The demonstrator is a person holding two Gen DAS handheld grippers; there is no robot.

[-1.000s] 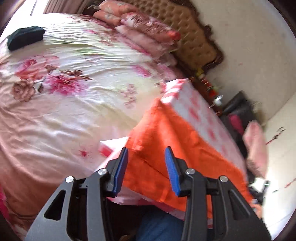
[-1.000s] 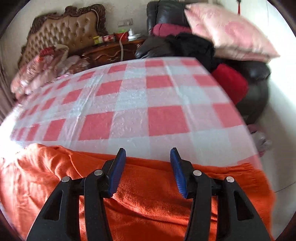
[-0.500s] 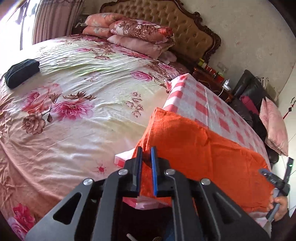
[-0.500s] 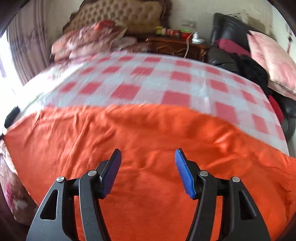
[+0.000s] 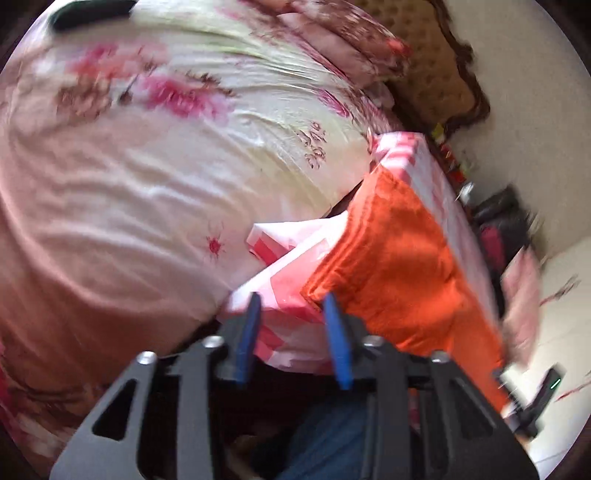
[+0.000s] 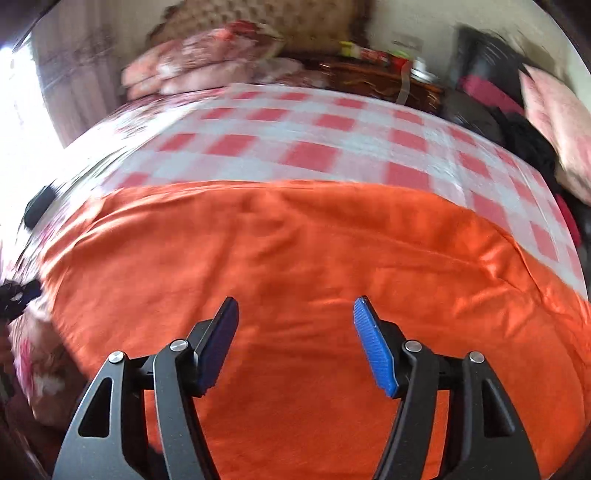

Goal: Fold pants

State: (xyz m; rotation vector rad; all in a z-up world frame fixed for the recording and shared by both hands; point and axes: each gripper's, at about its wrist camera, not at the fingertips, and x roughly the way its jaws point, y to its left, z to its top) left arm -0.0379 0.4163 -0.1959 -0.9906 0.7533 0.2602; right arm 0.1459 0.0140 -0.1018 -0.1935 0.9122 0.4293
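Observation:
Orange pants point(image 6: 295, 258) lie spread flat on a table under a red-and-white checked cloth point(image 6: 314, 147). In the left wrist view the pants point(image 5: 399, 266) end at a hemmed corner near the table's near left edge. My left gripper point(image 5: 291, 306) hovers just short of that corner, its jaws opening; only the overhanging checked cloth point(image 5: 288, 317) shows between the blue pads. My right gripper point(image 6: 293, 314) hangs over the middle of the pants, jaws opening wide, with nothing pinched. The other gripper's black tip point(image 5: 532, 398) shows at the pants' far end.
A bed with a floral sheet point(image 5: 147, 184) lies left of the table, with stacked pillows point(image 6: 207, 62) and a tufted headboard point(image 5: 436, 85). A dark pouch point(image 5: 88, 13) rests on the bed. A dark sofa with pink cushions point(image 6: 554, 122) stands right of the table.
My left gripper shut half a second ago, then opened again and dropped toward the pants' left corner. My right gripper slid left from the pants' edge to over their middle and widened.

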